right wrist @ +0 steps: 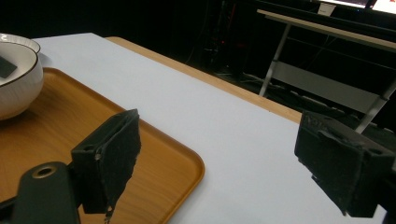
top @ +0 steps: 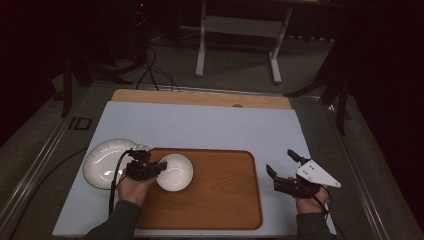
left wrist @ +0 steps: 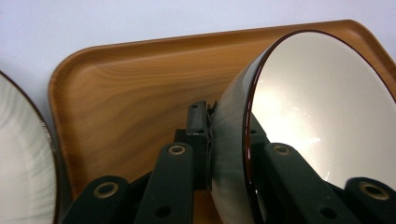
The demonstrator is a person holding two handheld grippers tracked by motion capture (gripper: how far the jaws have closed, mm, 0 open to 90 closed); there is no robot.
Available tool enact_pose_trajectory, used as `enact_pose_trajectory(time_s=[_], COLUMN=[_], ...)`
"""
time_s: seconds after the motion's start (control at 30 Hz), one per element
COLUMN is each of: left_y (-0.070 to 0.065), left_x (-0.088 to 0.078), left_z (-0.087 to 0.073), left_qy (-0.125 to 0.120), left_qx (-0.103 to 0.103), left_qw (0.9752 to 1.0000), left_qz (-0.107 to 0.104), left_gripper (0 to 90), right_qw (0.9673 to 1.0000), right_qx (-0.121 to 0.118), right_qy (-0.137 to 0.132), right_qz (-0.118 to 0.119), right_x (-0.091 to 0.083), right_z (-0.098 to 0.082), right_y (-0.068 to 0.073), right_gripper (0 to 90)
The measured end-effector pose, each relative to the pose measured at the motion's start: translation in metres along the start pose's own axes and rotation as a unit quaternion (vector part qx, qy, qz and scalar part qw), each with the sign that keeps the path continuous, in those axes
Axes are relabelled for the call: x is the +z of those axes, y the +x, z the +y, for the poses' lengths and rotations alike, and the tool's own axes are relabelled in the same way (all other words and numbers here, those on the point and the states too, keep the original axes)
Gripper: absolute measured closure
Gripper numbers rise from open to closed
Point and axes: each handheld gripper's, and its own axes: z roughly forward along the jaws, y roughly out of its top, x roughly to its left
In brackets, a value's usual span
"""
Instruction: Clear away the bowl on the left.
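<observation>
From the high view, there's a wooden tray (top: 215,195) sitting on a pale blue mat (top: 200,125) on the table. A small white bowl (top: 176,172) sits at the tray's left end, and a bigger ribbed white plate (top: 102,162) is on the mat just left of the tray. The left gripper (top: 150,167) is right at the bowl's left rim, clamped onto it. The right gripper (top: 282,167) hangs over the mat off the tray's right edge, jaws spread wide, nothing in them.

In the left gripper view, the bowl (left wrist: 317,121) has its dark-edged rim pinched between the two jaws, one inside and one outside the wall, with the tray (left wrist: 126,93) behind it and the plate (left wrist: 23,158) at the left edge.

In the right gripper view, the jaws stand far apart over the tray corner (right wrist: 177,163) and mat (right wrist: 224,126), and the bowl (right wrist: 18,84) is far left on the tray.
</observation>
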Motion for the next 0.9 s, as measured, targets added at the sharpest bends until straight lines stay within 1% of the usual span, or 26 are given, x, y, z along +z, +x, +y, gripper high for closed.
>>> enact_pose_trajectory(time_s=[0.27, 0.47, 0.67, 0.83, 0.87, 0.9], left_y=[-0.006, -0.010, -0.017, -0.022, -0.024, -0.024], left_x=[0.006, 0.010, 0.017, 0.022, 0.025, 0.025], left_z=[-0.001, -0.002, -0.003, -0.005, -0.006, -0.006], left_qy=[0.005, 0.006, 0.016, 0.019, 0.020, 0.020], left_qx=[0.005, 0.009, 0.015, 0.010, 0.009, 0.009], left_qw=[1.0000, 0.9999, 0.9995, 0.9990, 0.9987, 0.9987], left_qz=[-0.004, -0.013, -0.022, -0.040, -0.047, -0.047], left_gripper=[80.7, 80.8, 80.7, 80.7, 80.7, 80.7], right_qw=[1.0000, 1.0000, 1.0000, 1.0000, 1.0000, 1.0000], right_qx=[0.000, 0.000, 0.000, 0.000, 0.000, 0.000], right_qy=[-0.001, -0.001, -0.001, -0.001, -0.001, -0.001], right_qz=[0.000, 0.000, -0.001, -0.001, -0.001, -0.001], right_x=[0.000, 0.000, 0.000, 0.000, 0.000, 0.000], right_z=[0.000, 0.000, 0.000, 0.000, 0.000, 0.000], right_y=[0.000, 0.000, 0.000, 0.000, -0.001, -0.001], right_gripper=[13.8, 13.8, 13.8, 13.8, 13.8, 13.8])
